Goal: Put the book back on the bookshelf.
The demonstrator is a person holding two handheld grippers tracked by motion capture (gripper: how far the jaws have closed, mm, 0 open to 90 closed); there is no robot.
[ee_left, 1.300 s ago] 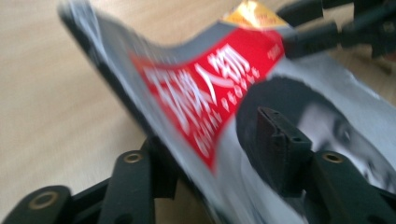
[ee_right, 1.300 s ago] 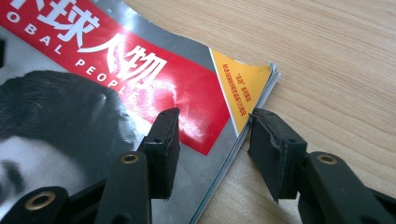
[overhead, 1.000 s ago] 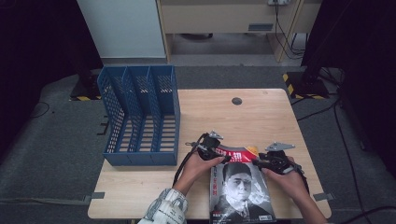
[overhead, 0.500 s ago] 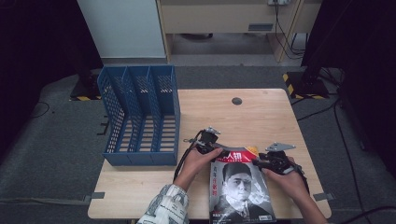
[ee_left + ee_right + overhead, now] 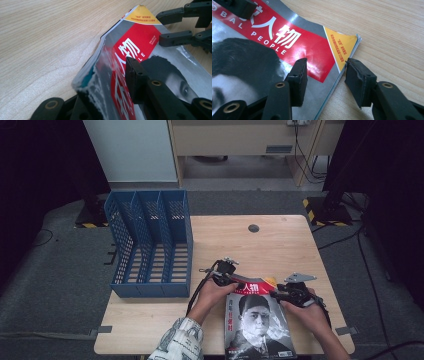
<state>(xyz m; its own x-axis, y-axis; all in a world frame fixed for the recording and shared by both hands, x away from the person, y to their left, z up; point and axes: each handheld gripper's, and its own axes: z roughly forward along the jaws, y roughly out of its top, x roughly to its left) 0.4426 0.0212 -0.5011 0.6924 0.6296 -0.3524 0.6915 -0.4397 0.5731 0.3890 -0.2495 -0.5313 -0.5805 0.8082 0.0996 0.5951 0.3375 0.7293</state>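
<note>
Magazine (image 5: 257, 320) flat on worktop (image 5: 280, 245), near edge. Left gripper (image 5: 226, 276) jaws just closing, pinching top-left corner. Right gripper (image 5: 292, 292) spread, straddling top-right edge, not pinching. Clamp right before lifting; raise both corners evenly toward blue file rack (image 5: 150, 245).

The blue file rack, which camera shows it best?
The high view: the blue file rack lies whole at the table's left edge, its three slots visible. The two gripper views look at the magazine instead.
</note>
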